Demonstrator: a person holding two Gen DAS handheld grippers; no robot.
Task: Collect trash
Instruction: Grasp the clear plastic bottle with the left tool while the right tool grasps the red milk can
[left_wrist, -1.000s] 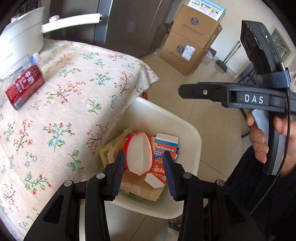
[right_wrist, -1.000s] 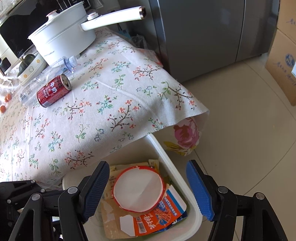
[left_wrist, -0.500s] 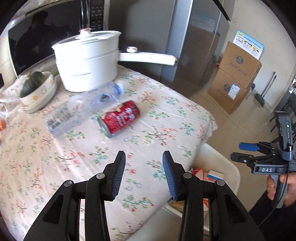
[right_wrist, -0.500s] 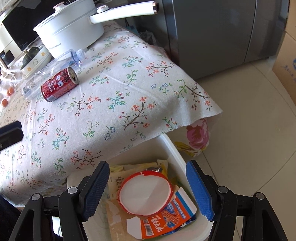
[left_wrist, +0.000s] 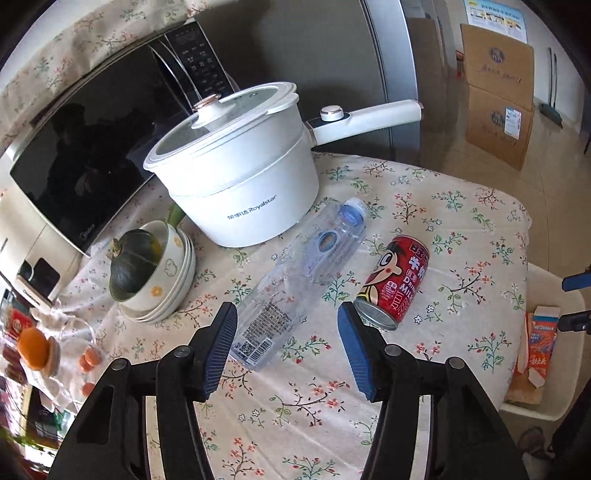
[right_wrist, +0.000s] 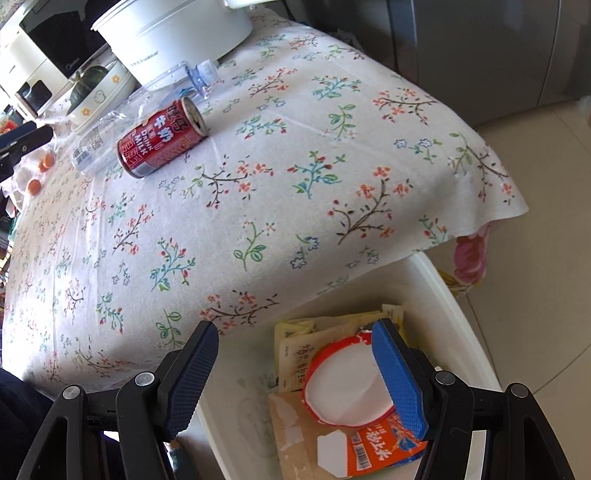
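Observation:
A red milk can (left_wrist: 397, 280) lies on its side on the floral tablecloth (left_wrist: 461, 229), next to a clear plastic bottle (left_wrist: 299, 280) that also lies flat. My left gripper (left_wrist: 288, 350) is open and empty, just short of the bottle's base. Both show in the right wrist view, the can (right_wrist: 162, 140) and the bottle (right_wrist: 122, 125). My right gripper (right_wrist: 295, 376) is open and empty above the white bin (right_wrist: 461, 317), which holds a red-rimmed lid (right_wrist: 347, 387), a carton (right_wrist: 384, 446) and paper wrappers.
A white electric pot (left_wrist: 240, 177) with a long handle stands behind the bottle. Stacked bowls with a green squash (left_wrist: 136, 266) sit to the left, oranges (left_wrist: 33, 347) farther left. A microwave (left_wrist: 92, 147) and cardboard boxes (left_wrist: 498, 103) stand behind.
My left gripper swung from above the bin back over the table and closer to the bottle and can, and opened wider. My right gripper stayed open above the bin, shifting slightly.

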